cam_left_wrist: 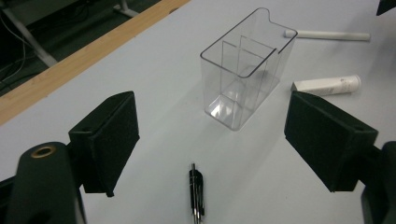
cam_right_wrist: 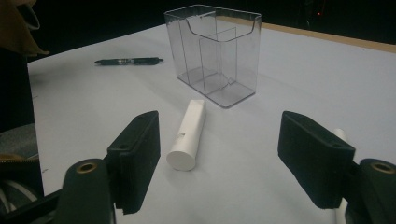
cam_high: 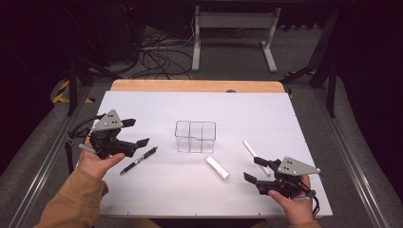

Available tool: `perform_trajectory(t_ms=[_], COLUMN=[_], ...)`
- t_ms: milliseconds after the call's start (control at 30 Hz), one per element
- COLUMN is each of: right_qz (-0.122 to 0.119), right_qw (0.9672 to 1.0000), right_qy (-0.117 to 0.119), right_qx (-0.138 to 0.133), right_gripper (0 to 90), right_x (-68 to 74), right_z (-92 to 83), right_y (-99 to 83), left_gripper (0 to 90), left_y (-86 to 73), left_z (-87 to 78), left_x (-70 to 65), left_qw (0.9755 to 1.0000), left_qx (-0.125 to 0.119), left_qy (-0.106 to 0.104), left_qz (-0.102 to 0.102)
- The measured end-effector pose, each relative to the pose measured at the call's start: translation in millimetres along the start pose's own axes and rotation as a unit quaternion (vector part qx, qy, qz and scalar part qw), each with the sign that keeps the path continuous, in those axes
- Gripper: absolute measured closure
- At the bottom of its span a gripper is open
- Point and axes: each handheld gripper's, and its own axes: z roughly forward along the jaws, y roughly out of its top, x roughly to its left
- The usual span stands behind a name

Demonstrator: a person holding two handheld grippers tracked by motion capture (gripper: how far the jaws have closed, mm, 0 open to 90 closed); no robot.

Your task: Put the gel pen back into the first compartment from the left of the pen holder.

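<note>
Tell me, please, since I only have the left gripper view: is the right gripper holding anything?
Observer: No. The right gripper has its jaws open on nothing, near the table's front right corner.
Operator: Thank you. What lies nearest it?
Observer: The thin white stick, whose near end passes beside its jaw, as the high view shows.
Operator: And the short white tube?
Observer: The white tube lies ahead of the right gripper's jaws, its flat round end turned toward them, with the clear divided organizer beyond.
</note>
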Motion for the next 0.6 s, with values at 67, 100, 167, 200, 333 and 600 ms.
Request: perform_trajectory(t_ms=[67, 100, 167, 200, 333, 600], right_qz=[-0.001, -0.001, -0.001, -0.001, -0.002, -0.003], right_qw=[1.0000, 1.0000, 1.0000, 1.0000, 1.0000, 1.0000], right_qy=[0.000, 0.000, 0.000, -0.001, -0.001, 0.000], right_qx=[0.001, 0.000, 0.001, 0.001, 0.002, 0.003], right_gripper=[30.6, 30.6, 30.6, 30.6, 30.6, 30.6], right_x=[0.3, 0.3, 0.3, 0.3, 0.6, 0.8], right_z=[-0.1, -0.1, 0.0, 0.1, 0.4, 1.3], right_y=[0.1, 0.1, 0.0, 0.0, 0.0, -0.5], left_gripper=[19.3, 19.5, 20.2, 20.3, 20.7, 19.8], left_y=[-7.0, -10.8, -18.3, -21.9, -34.9, -54.0], left_z=[-1.1, -1.8, -2.6, -3.2, -5.6, -4.9], left_x=[1.1, 1.4, 2.0, 2.6, 1.5, -2.3], left_qw=[1.0000, 1.0000, 0.9999, 0.9999, 0.9998, 0.9995], left_qx=[0.001, 0.003, 0.003, 0.003, -0.004, 0.002], left_qy=[0.003, 0.006, 0.009, 0.009, 0.014, 0.026], left_qz=[-0.003, -0.005, -0.012, -0.012, -0.014, -0.019])
